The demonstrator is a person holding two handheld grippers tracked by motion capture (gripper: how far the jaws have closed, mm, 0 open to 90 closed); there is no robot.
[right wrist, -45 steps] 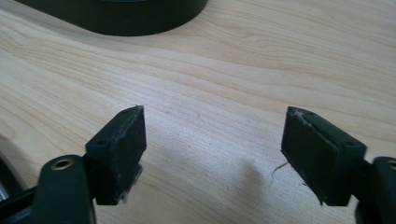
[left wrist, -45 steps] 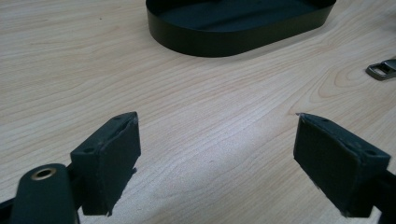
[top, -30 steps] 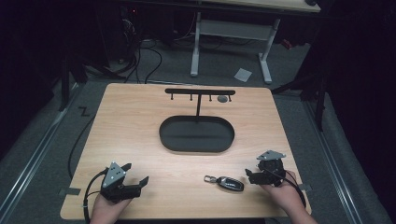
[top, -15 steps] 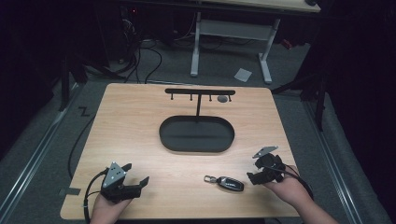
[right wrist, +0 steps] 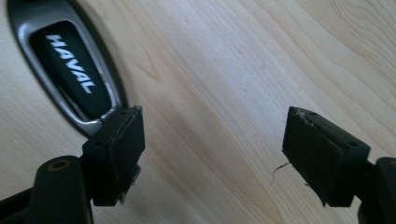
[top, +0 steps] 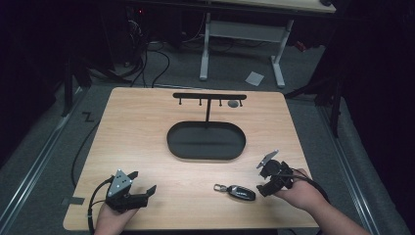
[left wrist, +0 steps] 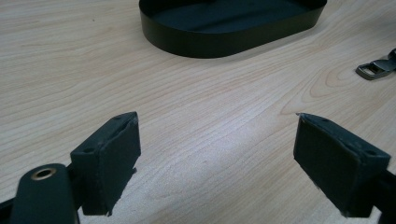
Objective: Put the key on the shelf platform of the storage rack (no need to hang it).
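Note:
A black car key fob [top: 241, 192] with a silver rim and a metal clip lies on the wooden table [top: 147, 127] near its front edge; the right gripper view shows it close up as the fob [right wrist: 70, 74], lettered HAVAL. My right gripper [top: 264, 183] hovers just right of the fob, tilted down toward the table, jaws open with nothing between them [right wrist: 212, 154]. My left gripper [top: 147, 193] rests at the front left, open and empty [left wrist: 215, 163]. The fob's clip [left wrist: 378, 69] lies far off to its right.
A black oval tray [top: 206, 141] sits mid-table, its wall [left wrist: 224, 42] ahead of the left gripper. Behind it stands a black T-shaped hook rack [top: 209, 97] with a small grey disc [top: 233, 104] beside it. Floor cables and a desk frame lie beyond the table.
My right gripper has lifted, tipped its jaws downward and shifted slightly toward the key fob. The left gripper and the fob have stayed put.

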